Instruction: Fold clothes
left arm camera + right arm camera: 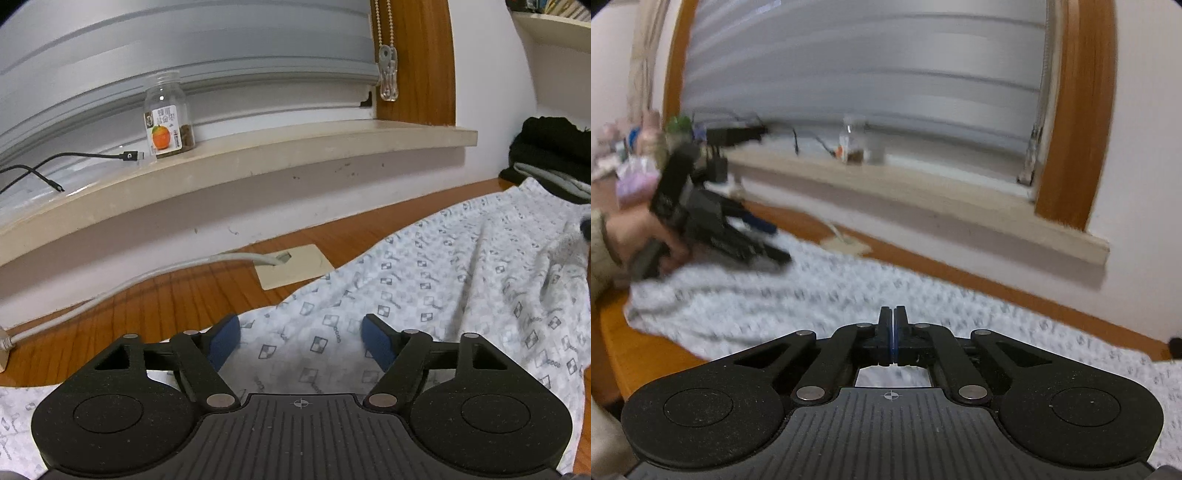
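Between the blue pads of the left gripper [301,341], which stand wide apart, lies the white patterned garment [424,295], spread flat over the wooden surface [177,302]. Neither pad touches a raised fold; the cloth runs under and past both fingers, away to the right of them, where it rumples. Ahead of the left finger and slightly to its left, bare wood shows. Just beyond the fingertips a cream plate [295,266] sits at the cloth's far edge, with a grey cable [110,291] plugged into it and trailing off to the left. Further ahead rises the white wall, then the pale windowsill [258,155]. On the sill, ahead and left of the fingers, stands a clear jar [168,118] with an orange on its label, and a black cable [74,158] lies left of it. A bead chain [386,48] hangs ahead and to the right. Far right of the fingers, a heap of dark clothing [554,155] rests past the garment's end.

The right gripper [894,332] has its fingers pressed together with nothing visible between them; only a thin blue line of pad shows. Its view is blurred. The same garment [849,288] lies below and ahead of these fingers and stretches left and right. Ahead and far to the left, a hand [646,236] holds the left gripper [764,240] over the cloth's left end. Beyond the fingertips the plate, the sill and the window blind [868,74] appear, and blurred items crowd the far left.
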The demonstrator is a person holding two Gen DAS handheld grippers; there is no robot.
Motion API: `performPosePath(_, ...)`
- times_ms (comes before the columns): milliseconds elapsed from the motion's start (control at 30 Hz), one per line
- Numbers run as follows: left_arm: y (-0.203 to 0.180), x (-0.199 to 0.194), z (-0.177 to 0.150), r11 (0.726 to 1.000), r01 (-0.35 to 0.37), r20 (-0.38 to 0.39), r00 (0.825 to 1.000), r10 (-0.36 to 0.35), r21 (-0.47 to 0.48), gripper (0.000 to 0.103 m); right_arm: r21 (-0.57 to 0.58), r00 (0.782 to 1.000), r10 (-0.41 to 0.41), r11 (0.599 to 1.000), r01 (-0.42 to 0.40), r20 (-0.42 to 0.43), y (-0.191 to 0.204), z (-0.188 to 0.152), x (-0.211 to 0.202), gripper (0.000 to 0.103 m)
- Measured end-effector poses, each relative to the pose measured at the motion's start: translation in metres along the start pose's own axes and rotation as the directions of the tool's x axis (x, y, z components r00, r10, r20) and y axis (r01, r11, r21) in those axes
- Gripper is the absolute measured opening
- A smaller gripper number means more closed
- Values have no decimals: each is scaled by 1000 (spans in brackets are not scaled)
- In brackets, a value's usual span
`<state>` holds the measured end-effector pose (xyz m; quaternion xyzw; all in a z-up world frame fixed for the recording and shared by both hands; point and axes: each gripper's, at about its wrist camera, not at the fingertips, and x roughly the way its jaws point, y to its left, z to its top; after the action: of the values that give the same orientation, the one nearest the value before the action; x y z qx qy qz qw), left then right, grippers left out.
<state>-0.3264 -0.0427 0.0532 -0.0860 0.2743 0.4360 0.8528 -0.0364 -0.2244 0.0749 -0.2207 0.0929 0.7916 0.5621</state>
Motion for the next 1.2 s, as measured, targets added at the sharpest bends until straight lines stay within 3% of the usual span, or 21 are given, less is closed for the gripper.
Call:
performPosePath(167,-15,-14,-1,1000,21,12,1000,-21,19,75,59,993,110,992,-107,-38,14,-15,12,6)
performPosePath(267,-35,-32,-2,998,59,19,998,-60,38,61,73,985,172,983,-169,-33,29,-18,17,10)
performPosePath(300,-42,-38,-3,996,71,21,997,-72,45,48,72,981,189,980,-187,-30,34,-19,18,16)
performPosePath(333,-48,-43,-4,995,84,23,996,-85,52,43,72,978,206,976,-203,-28,38,-19,19,24)
performPosePath(400,-62,-55,-5,992,108,27,994,-110,65,38,55,975,220,974,-218,-42,47,-20,25,30)
performPosePath(567,-94,-83,-8,981,168,32,985,-172,100,43,11,963,247,969,-247,-103,63,-19,36,35)
performPosePath(600,-99,-82,-11,979,172,20,984,-175,111,48,-2,963,246,969,-247,-110,65,-19,37,37)
performPosePath(700,-113,-78,-19,973,182,-13,983,-182,142,49,-15,963,237,971,-241,-127,68,-20,38,38)
performPosePath(833,-124,-67,-25,967,172,-38,985,-168,188,49,-19,965,229,972,-234,-128,69,-22,39,37)
performPosePath(867,-124,-66,-25,967,166,-34,986,-163,193,45,-20,965,228,972,-232,-128,69,-23,40,37)
performPosePath(900,-124,-65,-24,967,158,-30,987,-156,198,28,-21,966,226,973,-231,-128,69,-23,40,33)
performPosePath(933,-123,-67,-22,968,147,-17,989,-147,204,12,-22,966,224,973,-229,-128,70,-24,40,18)
performPosePath(967,-121,-69,-20,969,139,-2,990,-141,206,2,-20,965,230,972,-234,-126,69,-24,40,9)
performPosePath(1000,-116,-74,-16,970,142,17,989,-148,196,2,-16,966,230,972,-234,-121,68,-24,39,3)
performPosePath(1200,-100,-105,11,975,153,96,981,-170,164,2,27,953,291,957,-290,-87,66,-21,8,2)
